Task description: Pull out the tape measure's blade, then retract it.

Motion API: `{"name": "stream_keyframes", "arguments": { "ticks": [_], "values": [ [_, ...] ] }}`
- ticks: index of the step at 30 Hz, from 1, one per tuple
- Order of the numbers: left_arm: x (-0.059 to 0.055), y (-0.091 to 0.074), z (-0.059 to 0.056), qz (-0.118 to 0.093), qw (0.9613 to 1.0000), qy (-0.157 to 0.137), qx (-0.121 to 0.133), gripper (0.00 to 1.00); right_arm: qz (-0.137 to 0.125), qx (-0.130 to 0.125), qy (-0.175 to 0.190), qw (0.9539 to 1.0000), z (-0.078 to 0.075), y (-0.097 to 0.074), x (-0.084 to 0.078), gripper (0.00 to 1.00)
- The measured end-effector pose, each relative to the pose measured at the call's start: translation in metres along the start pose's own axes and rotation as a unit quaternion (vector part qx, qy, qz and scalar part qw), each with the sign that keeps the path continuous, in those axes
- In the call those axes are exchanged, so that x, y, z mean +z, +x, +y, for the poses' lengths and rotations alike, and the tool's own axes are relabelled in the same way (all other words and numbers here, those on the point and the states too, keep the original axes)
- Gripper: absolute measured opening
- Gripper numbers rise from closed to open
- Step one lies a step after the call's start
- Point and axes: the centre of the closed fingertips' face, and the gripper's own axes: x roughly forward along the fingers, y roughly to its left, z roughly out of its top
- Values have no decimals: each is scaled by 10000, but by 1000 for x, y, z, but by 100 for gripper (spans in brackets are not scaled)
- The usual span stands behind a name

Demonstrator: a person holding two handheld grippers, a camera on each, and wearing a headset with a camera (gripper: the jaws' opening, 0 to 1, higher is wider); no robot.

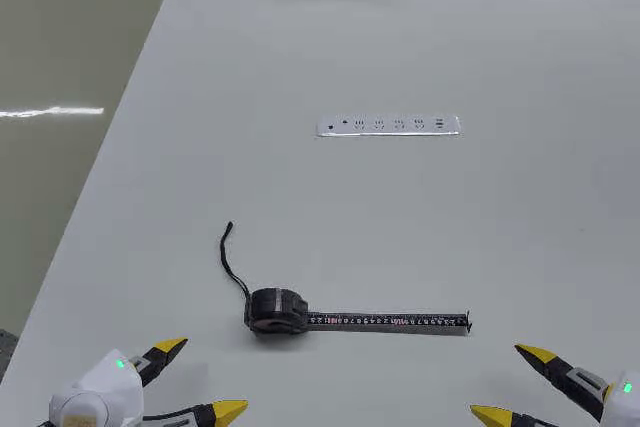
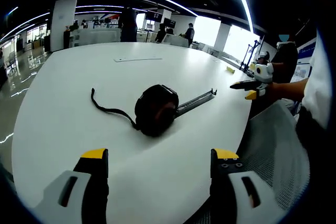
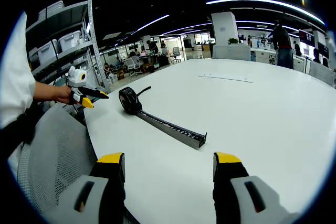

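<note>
Black tape measure [image 1: 275, 310]: blade [image 1: 390, 322] out; retraction pending, I judge. Left claw [image 1: 212, 377], right claw [image 1: 497, 380] spread, empty, near it.

The tape measure [image 1: 275, 310] sits in the lower middle of the head view, on the white table [image 1: 420, 217]. Its case is black, round and compact, and rests on its side. The blade [image 1: 390, 322] is drawn partway out and lies flat on the surface, running straight from the case toward the right of the frame. It looks dark, with fine pale markings along it that are too small to read. A small end hook [image 1: 467, 322] stands up at its tip. A thin black strap [image 1: 232, 262] trails from the case's left side, curving toward the upper left. In the left gripper view the case is at the centre, the blade pointing to the upper right.
</note>
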Motion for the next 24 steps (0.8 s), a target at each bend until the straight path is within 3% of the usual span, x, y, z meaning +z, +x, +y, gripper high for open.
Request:
{"name": "stream_keyframes", "arguments": {
  "ticks": [24],
  "values": [
    [15, 23, 2, 92, 9999, -9, 142, 78, -20, 60, -35, 10000, -7, 11, 4, 67]
  ]
}}
